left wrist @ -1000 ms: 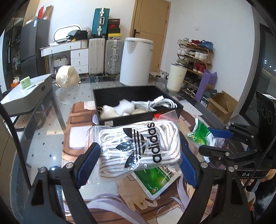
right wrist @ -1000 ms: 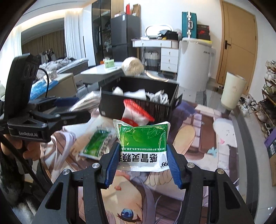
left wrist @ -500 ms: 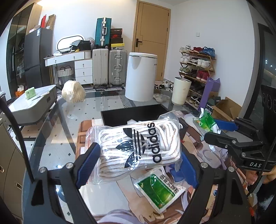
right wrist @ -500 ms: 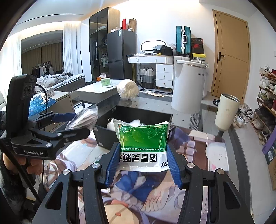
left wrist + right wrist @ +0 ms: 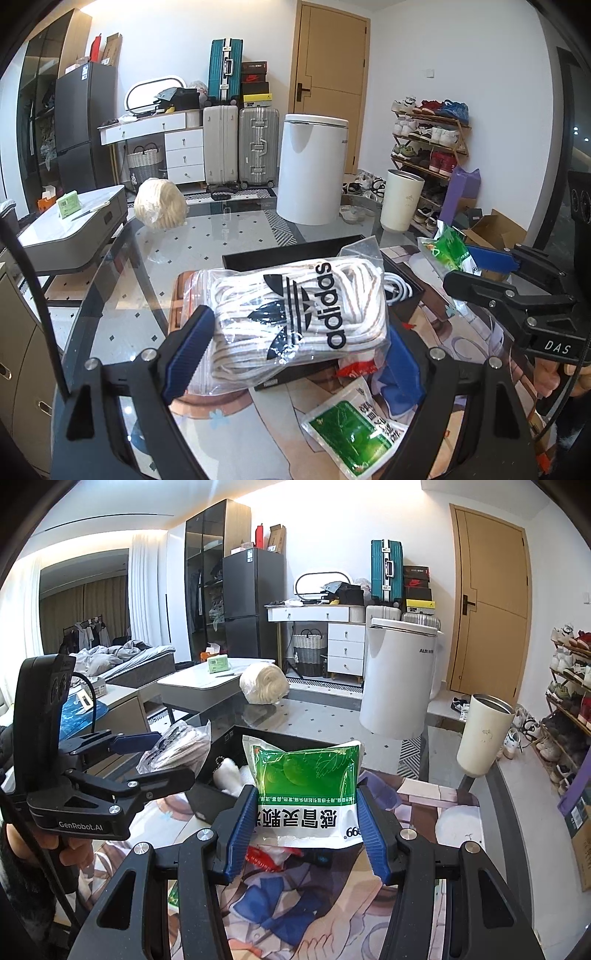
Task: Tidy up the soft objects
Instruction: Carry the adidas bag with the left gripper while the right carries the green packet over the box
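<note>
My left gripper (image 5: 295, 343) is shut on a clear bag of white adidas socks (image 5: 295, 314), held above the table in front of the black box (image 5: 295, 251). My right gripper (image 5: 306, 827) is shut on a green-and-white packet (image 5: 306, 786), lifted near the same black box (image 5: 207, 805). The box holds white soft items (image 5: 225, 771) and a white cable (image 5: 400, 290). In the left wrist view the right gripper (image 5: 480, 266) shows at the right with its green packet (image 5: 448, 251). In the right wrist view the left gripper (image 5: 147, 755) shows at the left with the sock bag (image 5: 177, 749).
A second green packet (image 5: 351, 432) and a red-and-white packet (image 5: 356, 367) lie on the printed mat (image 5: 332, 904) below the grippers. A cream fluffy ball (image 5: 160, 205) sits at the glass table's far edge. A white bin (image 5: 312, 170) and a cream cup (image 5: 484, 734) stand beyond.
Both grippers have risen with their loads, and the view has tilted up. The box now lies lower and is more hidden behind the held bag and packet.
</note>
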`<state>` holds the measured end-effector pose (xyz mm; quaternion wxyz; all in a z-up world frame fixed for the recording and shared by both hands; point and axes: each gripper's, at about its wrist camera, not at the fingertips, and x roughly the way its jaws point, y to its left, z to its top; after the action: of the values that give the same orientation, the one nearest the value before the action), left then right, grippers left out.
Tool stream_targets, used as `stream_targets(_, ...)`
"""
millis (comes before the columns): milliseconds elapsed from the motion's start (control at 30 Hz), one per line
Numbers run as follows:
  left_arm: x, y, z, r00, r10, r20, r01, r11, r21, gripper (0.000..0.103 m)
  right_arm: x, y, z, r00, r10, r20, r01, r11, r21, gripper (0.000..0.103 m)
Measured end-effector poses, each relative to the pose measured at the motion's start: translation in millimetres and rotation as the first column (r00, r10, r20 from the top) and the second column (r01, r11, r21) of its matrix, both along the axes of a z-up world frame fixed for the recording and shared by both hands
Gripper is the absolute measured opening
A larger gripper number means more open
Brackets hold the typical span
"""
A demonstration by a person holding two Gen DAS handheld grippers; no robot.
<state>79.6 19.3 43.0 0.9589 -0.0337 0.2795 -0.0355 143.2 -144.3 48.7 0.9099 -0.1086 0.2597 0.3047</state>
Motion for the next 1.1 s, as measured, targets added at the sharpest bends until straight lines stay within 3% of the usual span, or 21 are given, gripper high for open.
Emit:
stream_targets(500,35.4,0.4,-4.8,1.0,0.013,-0.023,-0.013,1.0,0.024,0.087,16.7,16.7,-2.6,1.0,0.015,0.0,-0.015,0.999,-0.035,0.054)
stream_targets(800,58.0,-10.1,-11.9,0.999,0.012,-0.034,-0.009,0.996,0.09,0.087,28.7,22.6,-5.5,1.0,0.019,-0.02,-0.02,0.998,-0.067,0.054)
stream_targets(1100,63.2,-4.1,-8.9,0.999,0.015,-0.031,-0.013,0.998,0.059,0.087,41.3,33.4,-12.7,0.999,0.034,-0.038,-0.037,0.994,-0.107,0.054)
